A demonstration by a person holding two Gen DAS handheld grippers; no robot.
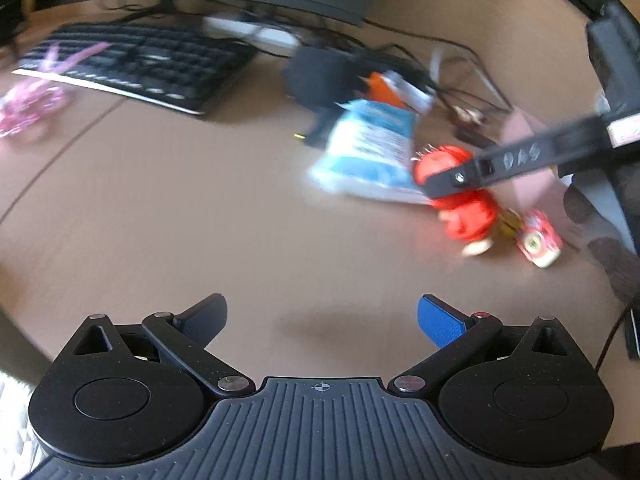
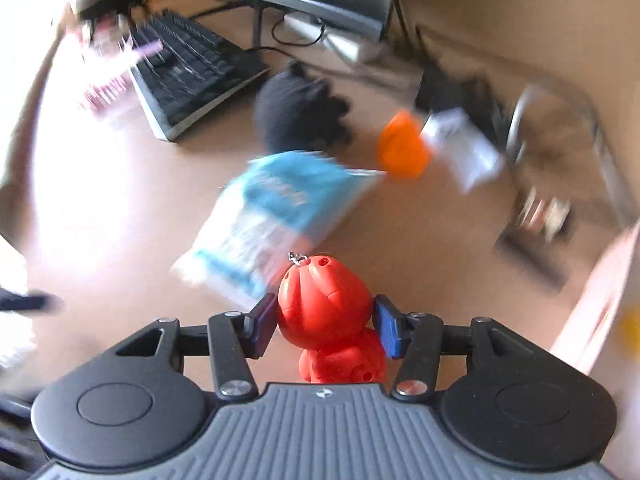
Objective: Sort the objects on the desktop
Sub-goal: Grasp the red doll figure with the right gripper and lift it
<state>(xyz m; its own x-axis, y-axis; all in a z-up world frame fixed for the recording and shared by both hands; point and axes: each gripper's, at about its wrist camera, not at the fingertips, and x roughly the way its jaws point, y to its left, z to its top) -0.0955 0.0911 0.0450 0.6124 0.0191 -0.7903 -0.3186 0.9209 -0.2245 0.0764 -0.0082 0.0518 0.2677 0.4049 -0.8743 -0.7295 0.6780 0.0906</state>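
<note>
Gripping the red figurine [image 2: 324, 300] by its head, the right tool [image 2: 325, 322] pinches it between both pads.

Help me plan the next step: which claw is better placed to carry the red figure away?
The right claw. Its pads sit against both sides of the red figure's head, while the left claw hangs open and empty over bare desk, away from the figure.

A tan wooden desk [image 1: 168, 208] is filling both views, with a faint curved seam running across its surface. A dark monitor base [image 2: 304, 0] is standing at the far edge, black cables [image 1: 420, 52] trailing beside it. Strong daylight is washing out the desk's left side in the right wrist view.
</note>
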